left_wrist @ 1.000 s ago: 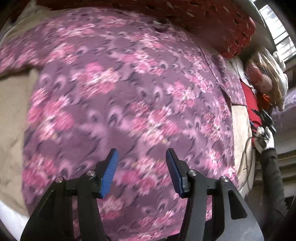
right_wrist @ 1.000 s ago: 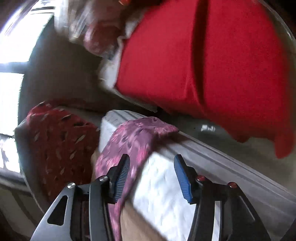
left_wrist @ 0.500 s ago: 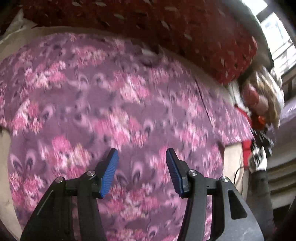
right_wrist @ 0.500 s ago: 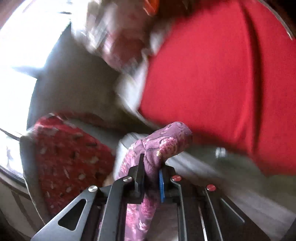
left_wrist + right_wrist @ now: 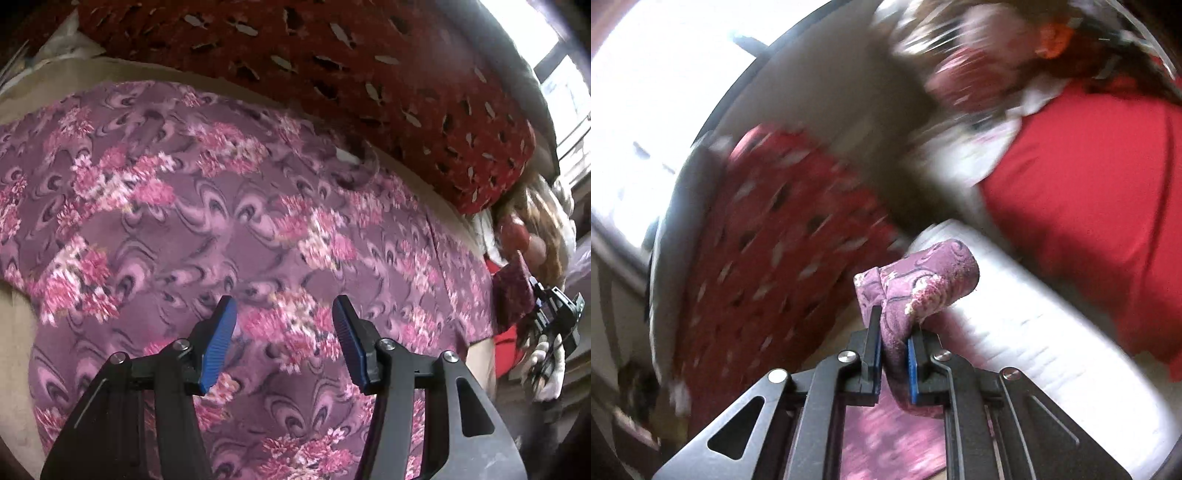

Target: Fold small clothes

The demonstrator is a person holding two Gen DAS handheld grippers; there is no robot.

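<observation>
1. Setting: a tan surface (image 5: 22,343) at the left edge of the left wrist view. A dark red patterned cushion (image 5: 332,62) fills the top of the frame, with a bright window (image 5: 565,74) in the upper right corner.
2. Task item: a purple floral garment (image 5: 221,229) lies spread flat on the tan surface and fills most of the left wrist view. Its long axis runs from the left edge towards the right edge. A neckline with a small white tag (image 5: 347,157) sits upper centre, facing the cushion.
3. Left gripper (image 5: 284,347): at lower centre, blue pads apart and released, nothing between them. It sits over the garment's middle; contact with the cloth cannot be told.
4. Right gripper (image 5: 894,365): at lower centre of the right wrist view. Its jaws have just been closing and are now clenched on a bunched corner of the garment (image 5: 916,291). The fold sticks up past the fingertips and leans towards the right of the frame.
5. In the left wrist view, the right gripper (image 5: 554,314) appears at the right edge. A white-gloved hand (image 5: 546,369) holds it, and the garment's right end is raised there.
6. The right wrist view is motion-blurred. A red cloth (image 5: 1089,192) is at right, a white quilted edge (image 5: 1015,332) below it, and the cushion at left.
</observation>
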